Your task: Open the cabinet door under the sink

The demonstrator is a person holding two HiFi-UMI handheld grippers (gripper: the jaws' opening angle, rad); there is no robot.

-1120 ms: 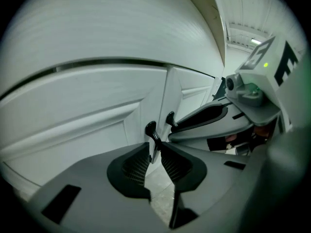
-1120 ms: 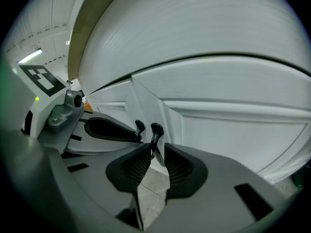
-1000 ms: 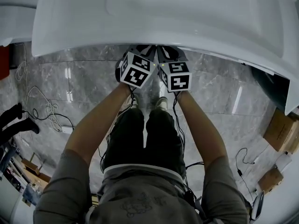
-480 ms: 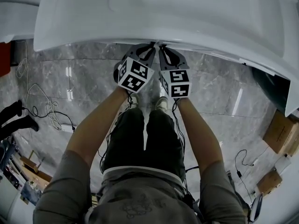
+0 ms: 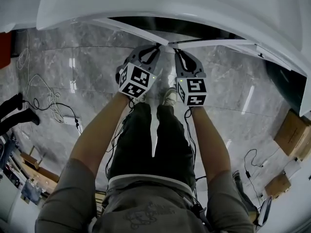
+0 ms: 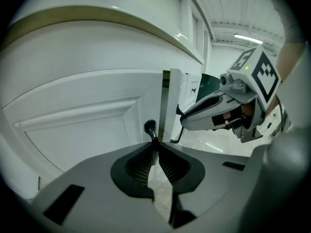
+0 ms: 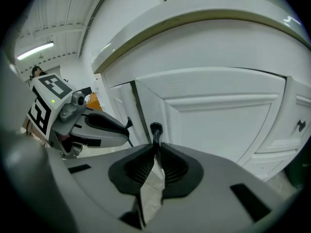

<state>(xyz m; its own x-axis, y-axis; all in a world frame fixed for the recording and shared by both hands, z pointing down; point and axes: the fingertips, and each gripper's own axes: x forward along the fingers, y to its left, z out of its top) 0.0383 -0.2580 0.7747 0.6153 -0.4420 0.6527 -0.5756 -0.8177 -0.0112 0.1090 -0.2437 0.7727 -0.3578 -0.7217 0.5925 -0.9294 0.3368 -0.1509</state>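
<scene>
The white sink top (image 5: 194, 8) runs across the top of the head view. Under it, two white cabinet doors stand partly swung out and meet in a V. My left gripper (image 5: 156, 47) is shut on the left door's (image 6: 87, 125) black handle (image 6: 150, 129), seen between its pads (image 6: 146, 164) in the left gripper view. My right gripper (image 5: 176, 51) is shut on the right door's (image 7: 218, 125) black handle (image 7: 155, 131). Each gripper shows in the other's view: the right gripper (image 6: 181, 114) and the left gripper (image 7: 127, 124). A dark gap (image 5: 160, 27) shows behind the doors.
The person's legs and feet (image 5: 169, 97) stand right below the grippers on the grey marble floor (image 5: 87, 52). Cables (image 5: 46, 113) lie at the left, cardboard boxes (image 5: 291, 135) at the right. A further cabinet door with a small handle (image 7: 300, 125) sits right of the held door.
Both grippers have drawn back toward the person with the handles in them. The two doors, flush under the sink before, now swing outward and show a dark gap.
</scene>
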